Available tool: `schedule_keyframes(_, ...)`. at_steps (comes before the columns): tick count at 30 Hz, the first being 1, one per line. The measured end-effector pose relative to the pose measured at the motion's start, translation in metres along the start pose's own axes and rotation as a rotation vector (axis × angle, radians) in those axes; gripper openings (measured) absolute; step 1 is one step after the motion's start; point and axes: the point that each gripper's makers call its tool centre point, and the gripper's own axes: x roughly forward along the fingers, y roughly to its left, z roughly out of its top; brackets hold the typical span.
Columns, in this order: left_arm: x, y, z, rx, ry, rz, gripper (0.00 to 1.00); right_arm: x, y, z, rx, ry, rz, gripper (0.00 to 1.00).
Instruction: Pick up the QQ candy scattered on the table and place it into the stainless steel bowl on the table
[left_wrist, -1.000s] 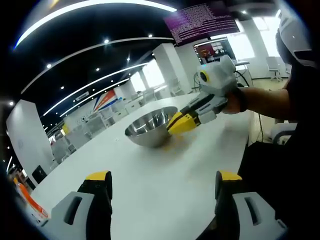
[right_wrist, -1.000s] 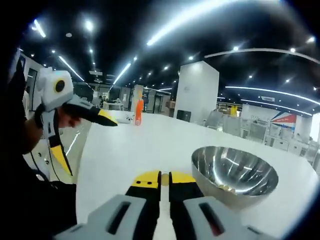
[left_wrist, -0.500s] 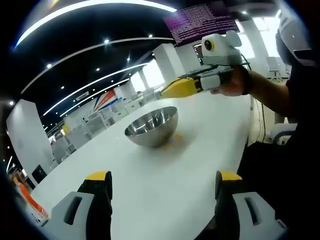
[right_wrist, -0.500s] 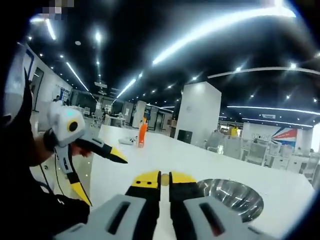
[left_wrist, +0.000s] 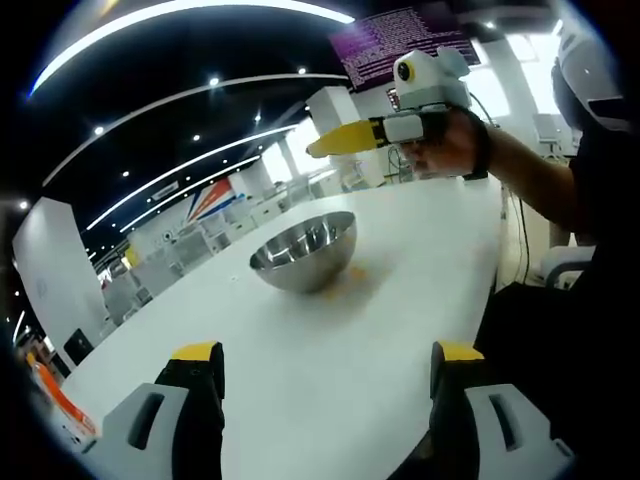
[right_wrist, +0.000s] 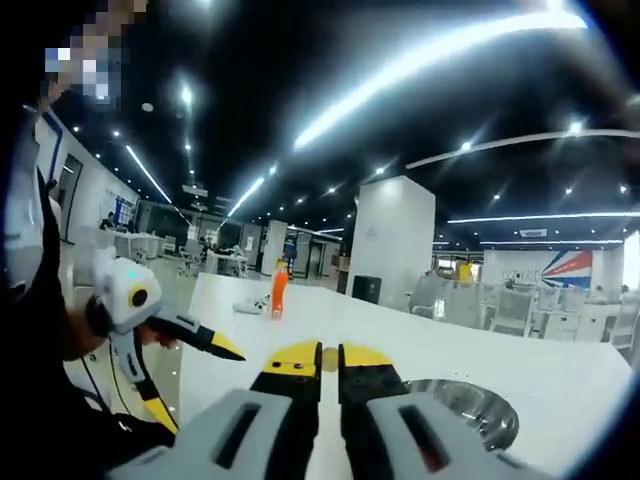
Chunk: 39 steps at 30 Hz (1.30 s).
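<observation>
The right gripper (right_wrist: 330, 358) is hanging above the stainless steel bowl (left_wrist: 304, 253), jaws pinched on a small candy (right_wrist: 329, 359) whose long axis cannot be told. The left gripper (left_wrist: 322, 372) is hovering nearer over the white table (left_wrist: 330, 350), jaws wide apart. The bowl is sitting upright, mouth facing up.

left hand-held gripper (left_wrist: 320, 375): grey body, yellow-capped black jaws | person: dark clothing, black wristband (left_wrist: 484, 143)

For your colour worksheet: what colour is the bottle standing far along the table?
Orange bottle, right gripper view.
</observation>
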Motion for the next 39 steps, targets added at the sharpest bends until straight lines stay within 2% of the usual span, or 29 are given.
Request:
schedule_keyframes(4, 0.001, -0.001, 0.0, -0.001, -0.001, -0.002, 0.85, 0.001, -0.008, 0.012, 0.045, -0.029, -0.002, 0.07)
schedule_keyframes(7, 0.001, -0.001, 0.0, -0.001, 0.0, -0.003, 0.85, 0.002, -0.019, 0.016, 0.07, -0.039, -0.031, 0.07)
schedule_keyframes(16, 0.0, -0.001, 0.0, -0.005, -0.001, 0.0, 0.85, 0.006, -0.05, 0.017, 0.083, -0.039, -0.109, 0.07)
schedule_keyframes(18, 0.0, -0.001, 0.0, -0.005, -0.001, -0.001, 0.85, 0.008, -0.059, 0.011, 0.069, -0.025, -0.135, 0.07)
schedule_keyframes(21, -0.001, -0.001, -0.001, -0.006, 0.001, 0.001, 0.85, 0.009, -0.079, -0.009, 0.01, 0.036, -0.212, 0.07)
schedule_keyframes(24, -0.001, -0.001, -0.001, -0.007, -0.001, 0.0, 0.85, 0.012, -0.085, -0.03, 0.061, 0.063, -0.211, 0.07)
schedule_keyframes(30, -0.002, 0.001, -0.002, -0.006, 0.002, 0.002, 0.85, 0.01, -0.112, -0.082, 0.051, 0.166, -0.293, 0.07)
schedule_keyframes(32, -0.002, 0.001, -0.002, -0.006, 0.002, 0.001, 0.85, 0.01, -0.117, -0.098, 0.102, 0.187, -0.294, 0.07)
schedule_keyframes(34, -0.003, 0.002, -0.002, -0.006, 0.002, 0.001, 0.85, 0.011, -0.121, -0.106, 0.118, 0.199, -0.295, 0.07)
schedule_keyframes(39, -0.003, 0.003, -0.003, -0.006, 0.006, 0.002, 0.85, 0.01, -0.124, -0.12, 0.092, 0.241, -0.308, 0.07)
